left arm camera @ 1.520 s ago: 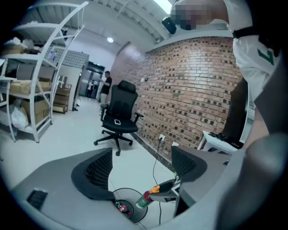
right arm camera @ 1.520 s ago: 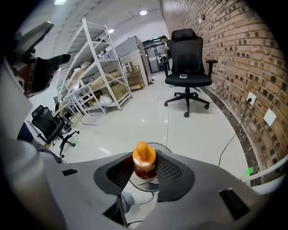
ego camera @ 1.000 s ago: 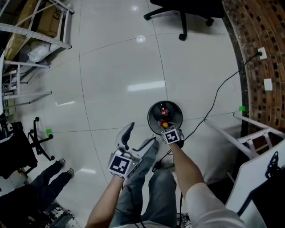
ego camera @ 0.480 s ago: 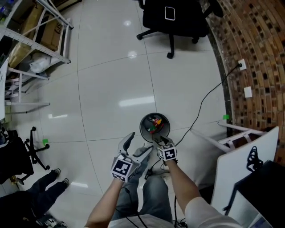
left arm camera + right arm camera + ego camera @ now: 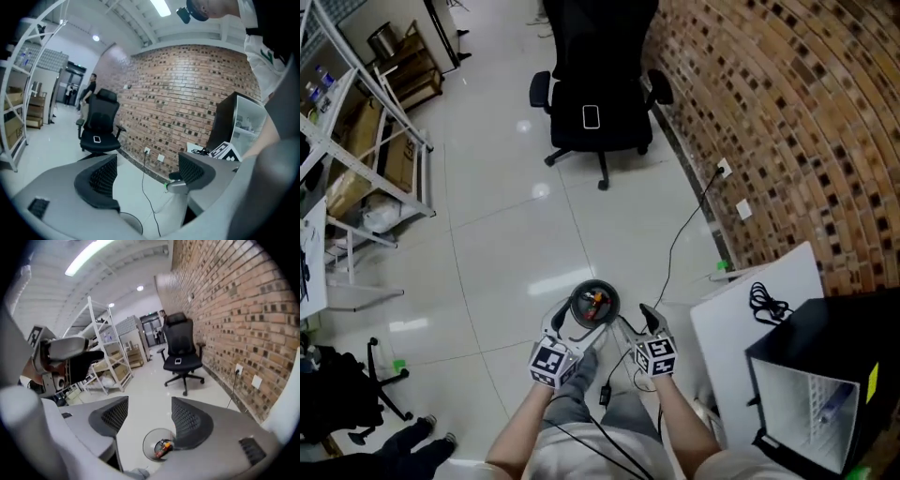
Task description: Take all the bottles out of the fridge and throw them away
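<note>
A small round bin [image 5: 577,309] stands on the floor just ahead of both grippers, with red and orange bottles [image 5: 595,300] lying in it. Looking down from the right gripper view, the bin [image 5: 150,446] and its bottles [image 5: 162,447] show between the jaws. My right gripper [image 5: 639,321] [image 5: 149,420] is open and its jaws have just been opening, with nothing between them. My left gripper [image 5: 565,323] [image 5: 147,176] is open and empty too. The black fridge [image 5: 820,375] [image 5: 234,119] stands open at the right; its white shelves hold small things too blurred to name.
A white table [image 5: 741,323] carrying a black cable [image 5: 766,302] stands beside the fridge. A black office chair [image 5: 595,112] is ahead by the brick wall [image 5: 769,122]. Metal shelving [image 5: 356,141] fills the left. A cord [image 5: 680,234] runs along the floor.
Both grippers have risen away from the bin, the right one from low over its mouth. The right jaws went from shut to open. The head view has swung up to the chair, wall and fridge.
</note>
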Available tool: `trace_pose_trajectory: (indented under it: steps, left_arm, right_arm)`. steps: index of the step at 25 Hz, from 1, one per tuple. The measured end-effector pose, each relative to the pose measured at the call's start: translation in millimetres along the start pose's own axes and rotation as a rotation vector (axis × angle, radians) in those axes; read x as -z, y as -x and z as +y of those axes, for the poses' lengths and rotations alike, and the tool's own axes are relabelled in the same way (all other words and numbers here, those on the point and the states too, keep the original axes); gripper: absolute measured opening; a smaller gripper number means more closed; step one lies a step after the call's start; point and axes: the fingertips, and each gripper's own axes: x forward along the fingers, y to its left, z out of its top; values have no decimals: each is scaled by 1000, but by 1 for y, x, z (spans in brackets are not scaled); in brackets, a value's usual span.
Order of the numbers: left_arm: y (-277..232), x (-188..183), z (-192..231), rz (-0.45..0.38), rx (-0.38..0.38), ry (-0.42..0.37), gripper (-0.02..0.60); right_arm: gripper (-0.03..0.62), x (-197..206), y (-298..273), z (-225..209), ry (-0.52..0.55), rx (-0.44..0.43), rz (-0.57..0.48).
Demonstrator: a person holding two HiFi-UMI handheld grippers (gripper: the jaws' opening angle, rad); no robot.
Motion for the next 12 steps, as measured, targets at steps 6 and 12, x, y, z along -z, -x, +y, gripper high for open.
trace_pose_trajectory:
  steps: [6, 12]
  left_arm:
    - [-2, -85, -71, -50, 174, -150, 403]
    - [-25, -155, -190, -124, 440, -224, 402]
  right_arm:
    - [316, -121, 147, -17, -99, 159, -354]
    - [333, -160, 306, -41, -96, 424, -618]
